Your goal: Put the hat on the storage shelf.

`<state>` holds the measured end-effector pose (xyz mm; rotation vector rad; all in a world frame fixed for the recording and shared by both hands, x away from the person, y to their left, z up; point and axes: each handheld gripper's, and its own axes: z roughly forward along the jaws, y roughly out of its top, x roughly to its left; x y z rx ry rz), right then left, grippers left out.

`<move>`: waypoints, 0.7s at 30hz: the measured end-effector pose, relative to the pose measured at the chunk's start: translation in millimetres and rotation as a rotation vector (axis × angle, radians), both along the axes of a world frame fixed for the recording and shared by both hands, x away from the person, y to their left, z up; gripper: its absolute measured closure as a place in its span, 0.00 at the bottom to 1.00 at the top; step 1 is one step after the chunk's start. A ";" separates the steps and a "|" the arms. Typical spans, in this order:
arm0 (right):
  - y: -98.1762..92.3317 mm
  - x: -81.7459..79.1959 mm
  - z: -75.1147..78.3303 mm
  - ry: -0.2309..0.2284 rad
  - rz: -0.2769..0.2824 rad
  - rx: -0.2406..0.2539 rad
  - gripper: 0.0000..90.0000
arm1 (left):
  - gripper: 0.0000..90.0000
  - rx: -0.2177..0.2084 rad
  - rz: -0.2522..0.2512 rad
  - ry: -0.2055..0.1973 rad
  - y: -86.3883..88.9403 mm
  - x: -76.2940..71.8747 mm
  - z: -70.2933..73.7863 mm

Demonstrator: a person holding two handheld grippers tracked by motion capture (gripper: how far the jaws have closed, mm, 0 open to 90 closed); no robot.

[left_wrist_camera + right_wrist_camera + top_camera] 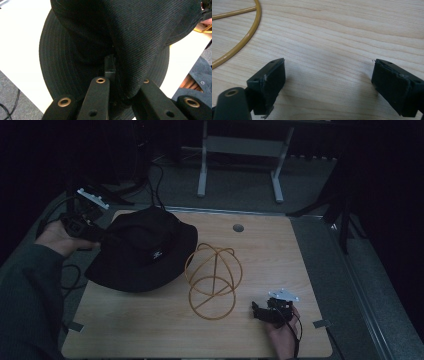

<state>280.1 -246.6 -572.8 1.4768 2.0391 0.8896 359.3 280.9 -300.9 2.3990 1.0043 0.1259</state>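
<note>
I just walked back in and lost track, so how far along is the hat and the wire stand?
Nothing looks finished yet. In hand: the left gripper has pinched a fold of the black hat, which rests on the table beside the yellow wire stand, not on it. The right gripper rests open on the table near the stand's base ring. Probably left: lifting the hat over the stand and settling it on top.

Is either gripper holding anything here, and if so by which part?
The left gripper pinches a fold of the black hat at its crown. The right gripper is open over the table, holding nothing.
</note>
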 end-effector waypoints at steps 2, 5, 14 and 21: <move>0.0 0.0 0.0 0.000 0.000 0.000 0.13 | 0.97 -0.001 0.000 -0.004 0.0 -0.3 2.2; 0.0 0.0 0.0 0.000 0.000 0.000 0.13 | 0.97 -0.002 0.000 -0.011 0.2 -0.7 5.3; 0.0 0.0 0.0 0.000 0.000 0.000 0.13 | 0.97 -0.022 0.002 -0.020 3.1 -1.5 12.4; 0.0 0.0 0.0 0.000 0.001 -0.001 0.13 | 0.97 -0.028 0.000 -0.021 4.3 -1.6 15.5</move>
